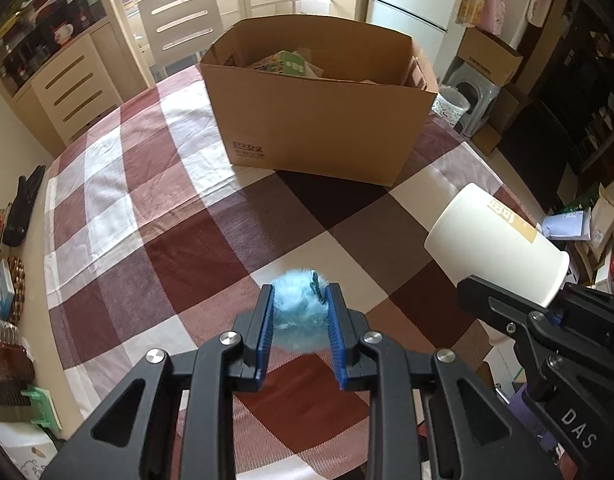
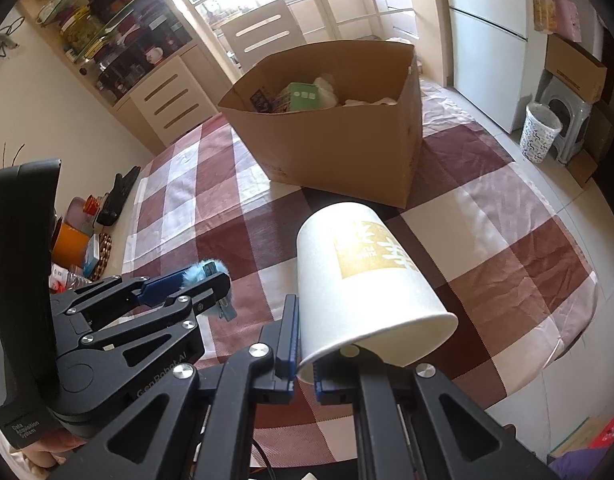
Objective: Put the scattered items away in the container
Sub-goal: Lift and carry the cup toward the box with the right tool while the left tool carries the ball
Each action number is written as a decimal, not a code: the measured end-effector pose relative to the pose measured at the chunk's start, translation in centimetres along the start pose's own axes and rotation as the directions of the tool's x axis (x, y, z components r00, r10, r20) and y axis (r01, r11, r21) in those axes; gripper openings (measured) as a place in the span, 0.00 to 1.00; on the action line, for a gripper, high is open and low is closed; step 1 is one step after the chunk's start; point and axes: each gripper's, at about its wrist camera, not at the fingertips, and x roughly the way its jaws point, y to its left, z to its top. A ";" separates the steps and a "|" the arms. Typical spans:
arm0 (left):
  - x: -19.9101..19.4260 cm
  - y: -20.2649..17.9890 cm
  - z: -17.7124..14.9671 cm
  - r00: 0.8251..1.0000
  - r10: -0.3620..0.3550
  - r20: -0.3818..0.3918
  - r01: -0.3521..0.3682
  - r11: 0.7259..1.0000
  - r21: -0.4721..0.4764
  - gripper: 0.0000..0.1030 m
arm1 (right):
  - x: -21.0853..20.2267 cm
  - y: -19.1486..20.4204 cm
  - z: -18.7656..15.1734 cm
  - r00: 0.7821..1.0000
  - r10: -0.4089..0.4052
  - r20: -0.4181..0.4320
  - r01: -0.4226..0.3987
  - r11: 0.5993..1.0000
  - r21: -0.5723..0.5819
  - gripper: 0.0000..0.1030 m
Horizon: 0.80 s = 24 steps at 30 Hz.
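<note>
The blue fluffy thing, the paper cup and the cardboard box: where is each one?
Blue fluffy thing [image 1: 297,312]: left wrist view, on its fur between the left gripper's fingers.
Paper cup [image 2: 347,288]: right wrist view, on its white side wall, below the gold label.
Cardboard box [image 1: 327,128]: left wrist view, on its near wall.

tablecloth [image 1: 155,216]: checked red-brown and white, spread over the table | chair [image 1: 179,20]: pale, slatted, set at the far edge | fridge [image 2: 487,40]: white, far right | bin [image 2: 541,132]: patterned, on the floor beside a grey stool [image 2: 567,116] | drawers [image 1: 71,88]: cream, far left
</note>
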 end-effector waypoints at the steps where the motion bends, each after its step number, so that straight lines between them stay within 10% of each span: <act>1: 0.1 -0.2 0.2 1.000 -0.002 -0.001 0.002 1.000 0.005 0.25 | 0.0 -0.2 0.1 1.000 -0.003 0.003 0.003 1.000 0.006 0.05; 24: 1.7 -1.2 5.9 0.999 -0.037 -0.003 0.037 0.999 0.035 0.25 | 1.6 -2.5 5.0 1.000 -0.008 0.011 0.008 1.000 0.029 0.05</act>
